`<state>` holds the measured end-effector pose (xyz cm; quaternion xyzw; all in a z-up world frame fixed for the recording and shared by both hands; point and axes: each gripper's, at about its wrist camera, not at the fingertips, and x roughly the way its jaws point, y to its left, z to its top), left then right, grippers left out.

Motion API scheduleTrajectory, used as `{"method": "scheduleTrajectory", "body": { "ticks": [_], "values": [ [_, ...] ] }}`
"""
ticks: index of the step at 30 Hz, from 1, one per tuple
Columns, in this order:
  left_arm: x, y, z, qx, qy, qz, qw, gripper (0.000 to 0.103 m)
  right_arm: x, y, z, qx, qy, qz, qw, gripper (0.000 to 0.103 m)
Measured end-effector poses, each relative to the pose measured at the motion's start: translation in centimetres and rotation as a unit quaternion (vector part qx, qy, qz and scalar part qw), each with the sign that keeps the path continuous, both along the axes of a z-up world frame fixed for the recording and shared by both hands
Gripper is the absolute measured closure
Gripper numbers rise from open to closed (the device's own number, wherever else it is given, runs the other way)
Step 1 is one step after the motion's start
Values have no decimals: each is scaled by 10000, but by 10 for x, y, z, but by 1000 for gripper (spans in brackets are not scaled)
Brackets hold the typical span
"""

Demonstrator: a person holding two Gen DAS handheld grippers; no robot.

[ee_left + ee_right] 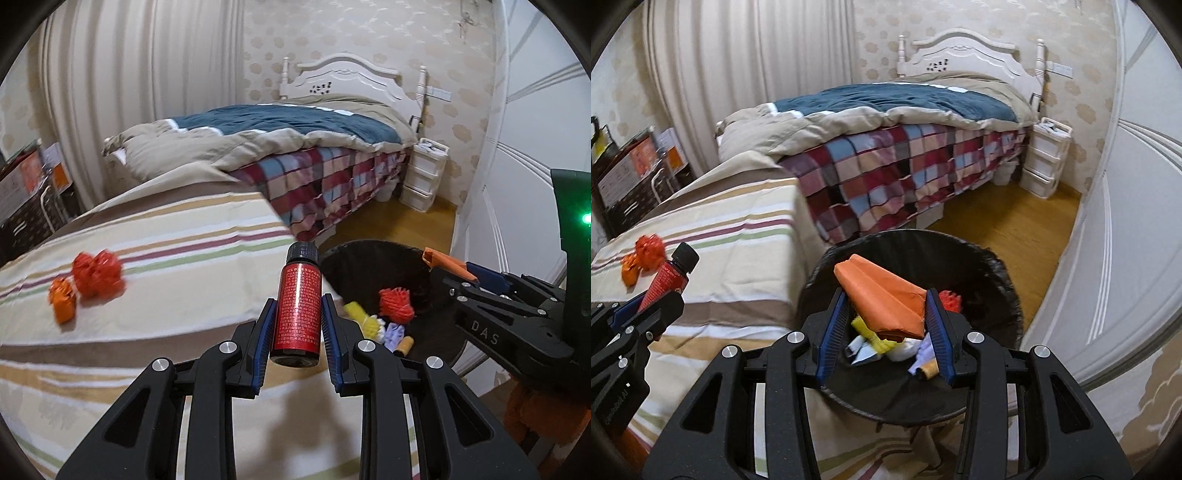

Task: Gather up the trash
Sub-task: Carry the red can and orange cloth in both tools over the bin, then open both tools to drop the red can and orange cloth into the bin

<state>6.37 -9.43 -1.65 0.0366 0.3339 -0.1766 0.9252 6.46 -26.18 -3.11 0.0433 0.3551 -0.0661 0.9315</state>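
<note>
Red little bottle point(297, 308) with a black cap, pinched around its middle by the left claw point(297, 325), cap pointing away from the hand. It hangs over the corner of the striped bench point(147, 236), right at the near edge of the bin point(436, 343). Looks like a small rigid bottle with a shiny printed label, so I'd guess stiff, light and a bit slippery. The grip sits on the straight part of the body, which seems the sensible place; the cap end is narrower and would probably slide out.

The right claw point(886, 314) is clamped on a folded orange paper thing point(882, 299), sort of a paper plane shape. That one should weigh next to nothing and crush easily, and the blue pads point(936, 325) press on its sides. It's held directly above the bin opening, so letting go there ought to land it inside.

Bin is a round one with a black liner, standing on the floor tight against the bench. Already in it: a red crumpled ball point(395, 301), something yellow point(364, 319), a pale purple scrap point(393, 332), a small orange roll point(404, 345), and some white bits I can't identify.

Not done yet imo, there's a red crumpled wad point(98, 275) and a small orange piece point(62, 299) next to it, both lying back on the bench, well apart from the bin. Both look like soft paper, easy to squash and grab from any side.
</note>
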Motion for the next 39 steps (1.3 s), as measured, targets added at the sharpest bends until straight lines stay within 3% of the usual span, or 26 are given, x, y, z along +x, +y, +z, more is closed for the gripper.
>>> {"method": "scheduleTrajectory", "body": {
  "ticks": [19, 32, 33, 35, 39],
  "values": [
    [40, -66, -22, 279, 177, -257, 9991, 76, 22, -44, -16, 32, 121, -386, 9992, 61],
    [57, -90, -31, 418, 301, -301, 9982, 75, 36, -64, -25, 142, 173, -558, 9982, 59],
    [57, -90, -31, 455, 278, -295, 9981, 73, 36, -65, -25, 149, 175, -571, 9981, 59],
    [57, -90, -31, 490, 260, -281, 9981, 63, 35, -67, -25, 147, 142, -623, 9978, 42],
    [55, -85, -29, 408, 233, -197, 9987, 40, 34, -70, -26, 144, 116, -718, 9972, 41]
  ]
}}
